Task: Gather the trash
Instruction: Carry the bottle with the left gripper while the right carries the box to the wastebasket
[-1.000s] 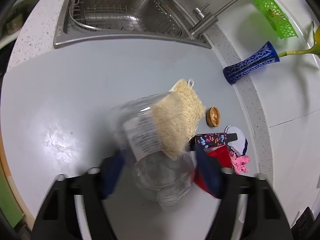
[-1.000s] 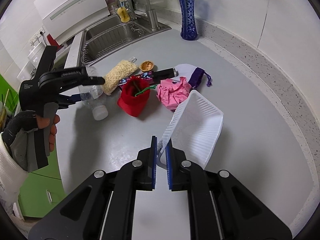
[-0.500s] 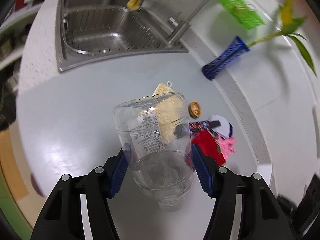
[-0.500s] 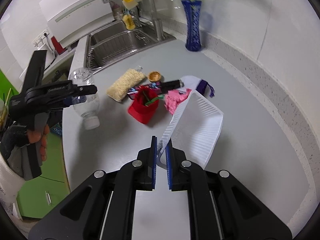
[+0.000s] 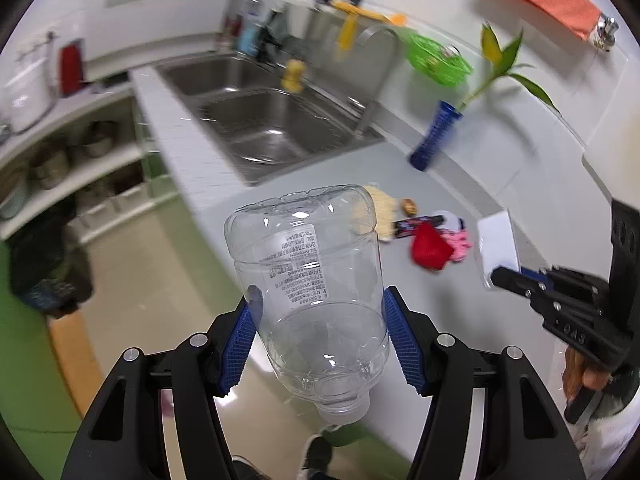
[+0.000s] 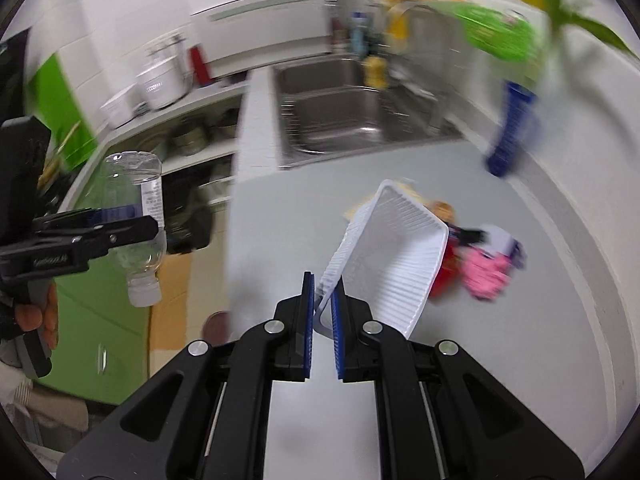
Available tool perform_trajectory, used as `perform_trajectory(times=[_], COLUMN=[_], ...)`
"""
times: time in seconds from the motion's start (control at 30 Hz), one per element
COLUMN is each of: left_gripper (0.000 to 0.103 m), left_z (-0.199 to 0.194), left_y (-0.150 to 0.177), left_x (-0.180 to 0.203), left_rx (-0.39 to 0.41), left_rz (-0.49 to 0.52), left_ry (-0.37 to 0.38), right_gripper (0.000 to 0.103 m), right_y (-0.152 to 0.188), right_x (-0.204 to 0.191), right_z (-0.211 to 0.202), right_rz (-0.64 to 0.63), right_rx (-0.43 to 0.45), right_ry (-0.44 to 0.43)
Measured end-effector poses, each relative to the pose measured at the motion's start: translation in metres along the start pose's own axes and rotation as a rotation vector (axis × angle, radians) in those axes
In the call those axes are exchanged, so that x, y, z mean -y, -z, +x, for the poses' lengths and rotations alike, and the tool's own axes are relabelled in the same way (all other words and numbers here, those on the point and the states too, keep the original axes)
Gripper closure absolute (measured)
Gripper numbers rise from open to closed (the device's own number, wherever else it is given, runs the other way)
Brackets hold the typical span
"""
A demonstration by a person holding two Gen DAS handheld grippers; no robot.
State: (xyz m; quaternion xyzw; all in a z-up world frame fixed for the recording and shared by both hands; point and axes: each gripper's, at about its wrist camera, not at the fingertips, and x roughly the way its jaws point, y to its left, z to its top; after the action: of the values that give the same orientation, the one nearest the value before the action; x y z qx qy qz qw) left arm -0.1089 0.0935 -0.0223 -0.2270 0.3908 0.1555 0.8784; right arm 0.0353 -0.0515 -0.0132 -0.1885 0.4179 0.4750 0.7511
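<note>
My left gripper (image 5: 320, 336) is shut on a clear plastic bottle (image 5: 312, 280), held cap-down in the air past the counter's edge, above the floor. The bottle also shows in the right wrist view (image 6: 138, 216), with the left gripper (image 6: 148, 226) at the far left. My right gripper (image 6: 322, 304) is shut on the rim of a white ribbed plastic tray (image 6: 396, 256), lifted and tilted above the grey counter (image 6: 460, 360). The tray (image 5: 498, 246) and right gripper (image 5: 496, 276) also show in the left wrist view.
On the counter lie a red cloth (image 5: 430, 246), a pink cloth (image 5: 460, 244), a tan loofah (image 5: 382, 208), a nut shell (image 5: 409, 205) and a dark wrapper (image 5: 412, 224). A sink (image 5: 256, 124) and blue vase (image 5: 434, 136) stand behind. Open shelves (image 5: 72, 168) stand left.
My left gripper has lifted the bottle off the counter and swung it left, out over the floor. My right gripper has raised the white tray and turned left as well.
</note>
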Motion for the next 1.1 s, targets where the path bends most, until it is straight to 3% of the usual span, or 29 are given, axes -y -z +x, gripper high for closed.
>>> perform_trajectory(times=[0.27,0.47,0.6,0.77,1.1], left_gripper=[0.042,0.042,0.042,0.042,0.042], left_z=[-0.074,-0.081,-0.052,0.012,0.153], left_y=[0.045,0.082,0.112,0.162,0.248], left_x=[-0.084,-0.152,-0.196,-0.263,-0.363], left_rx=[0.061,0.065,0.049,0.025,-0.013], left_rz=[-0.104,-0.205,-0.267,-0.333,-0.415], left_ry=[-0.149,-0.222,-0.245,-0.252,-0.235], right_gripper=[0.095,0.095,0.095,0.095,0.095], right_y=[-0.021,-0.017,0.002,0.04,0.117], right_x=[-0.134,-0.224,-0.265,-0.296,-0.303], right_z=[0.034,0.086,0.145,0.236,0.39], right_rz=[-0.193,-0.294,-0.339,-0.368,-0.374], right_rx=[-0.015,-0.069,-0.132,-0.189,-0.246], right_ry=[-0.163,-0.251,-0.295,-0.302,-0.264])
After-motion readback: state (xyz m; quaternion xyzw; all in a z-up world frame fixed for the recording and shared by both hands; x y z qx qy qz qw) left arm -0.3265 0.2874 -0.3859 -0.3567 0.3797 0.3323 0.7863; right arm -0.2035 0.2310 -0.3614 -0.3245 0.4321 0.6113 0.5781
